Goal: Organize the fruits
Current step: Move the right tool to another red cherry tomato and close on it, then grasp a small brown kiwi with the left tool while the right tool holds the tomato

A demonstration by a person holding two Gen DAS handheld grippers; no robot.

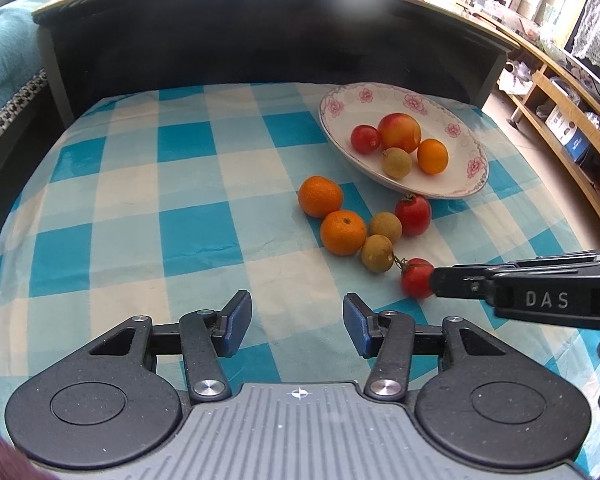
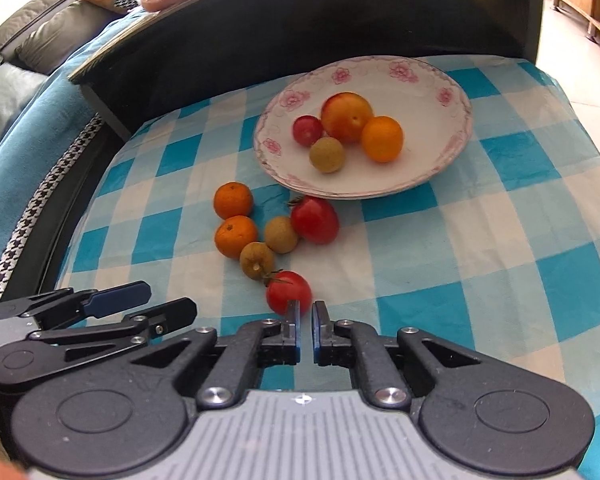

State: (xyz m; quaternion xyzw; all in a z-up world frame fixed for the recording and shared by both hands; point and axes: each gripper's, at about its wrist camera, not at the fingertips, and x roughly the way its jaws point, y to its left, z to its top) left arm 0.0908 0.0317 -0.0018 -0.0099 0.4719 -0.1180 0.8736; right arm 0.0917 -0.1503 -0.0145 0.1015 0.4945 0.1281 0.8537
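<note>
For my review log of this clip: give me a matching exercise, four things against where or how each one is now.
Things:
1. peach
2. nearest tomato
3. left gripper
4. plate

States:
A. fingers wide apart, nothing between them
B. on the checked cloth, holding four fruits
C. on the cloth at the right gripper's fingertips
D. in the plate

Pairs: 1-D, 2-C, 3-A, 4-B

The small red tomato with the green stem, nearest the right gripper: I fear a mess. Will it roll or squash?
The small red stemmed tomato is round, so it probably rolls on the checked cloth. Its glossy skin suggests slipping and bruising if squeezed.
</note>
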